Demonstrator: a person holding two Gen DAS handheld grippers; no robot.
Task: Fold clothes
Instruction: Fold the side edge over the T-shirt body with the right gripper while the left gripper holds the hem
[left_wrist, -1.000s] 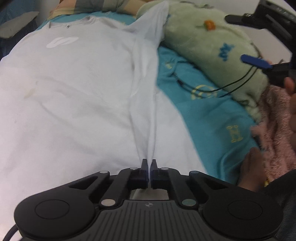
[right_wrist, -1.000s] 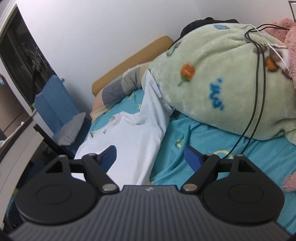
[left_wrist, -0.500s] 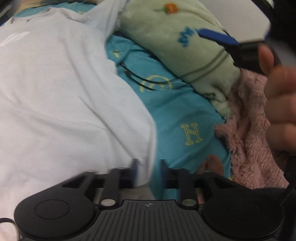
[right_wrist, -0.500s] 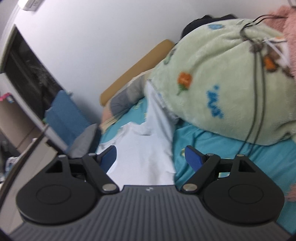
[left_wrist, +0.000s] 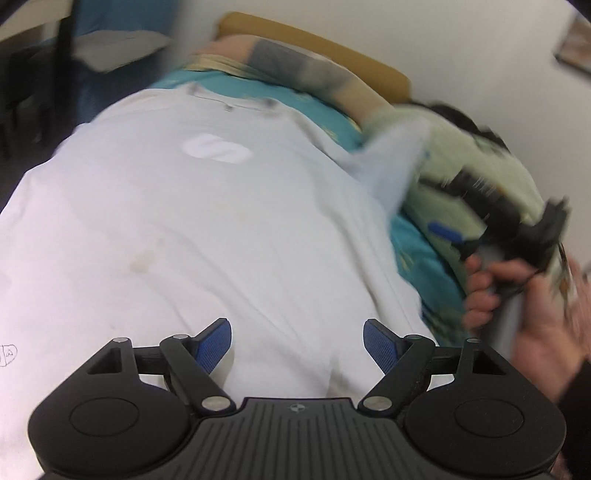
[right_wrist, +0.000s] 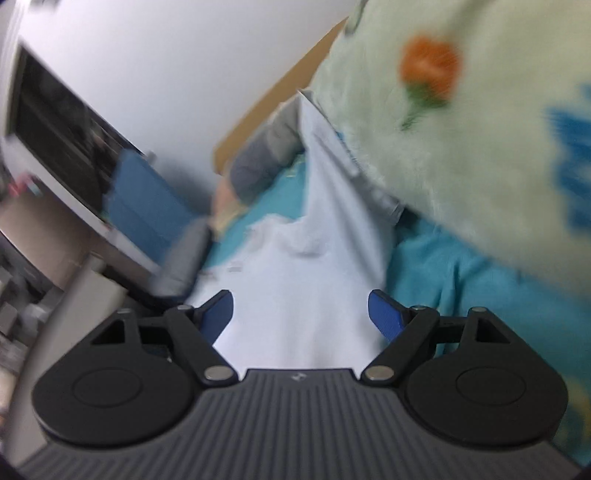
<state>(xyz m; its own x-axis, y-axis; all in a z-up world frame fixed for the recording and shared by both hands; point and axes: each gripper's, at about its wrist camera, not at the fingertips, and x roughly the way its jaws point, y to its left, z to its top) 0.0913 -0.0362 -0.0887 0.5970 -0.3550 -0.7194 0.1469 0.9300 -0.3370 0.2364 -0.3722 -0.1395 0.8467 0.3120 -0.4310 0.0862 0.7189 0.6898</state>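
White T-shirt (left_wrist: 207, 236) is lying flat on the bed (left_wrist: 410, 243); left hand-held gripper (left_wrist: 297, 345) and right hand-held gripper (right_wrist: 300, 314) are hovering, jaws apart. Aim for that rucked sleeve (right_wrist: 343, 206), pinching its edge cleanly.

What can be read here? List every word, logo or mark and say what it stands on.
No words read clearly.
On the white shirt, the chest logo is a pale shape, no letters.
Its neck label is too small to read.
The scribble at the left edge is illegible.
On the green blanket, the blue marks are blurred.
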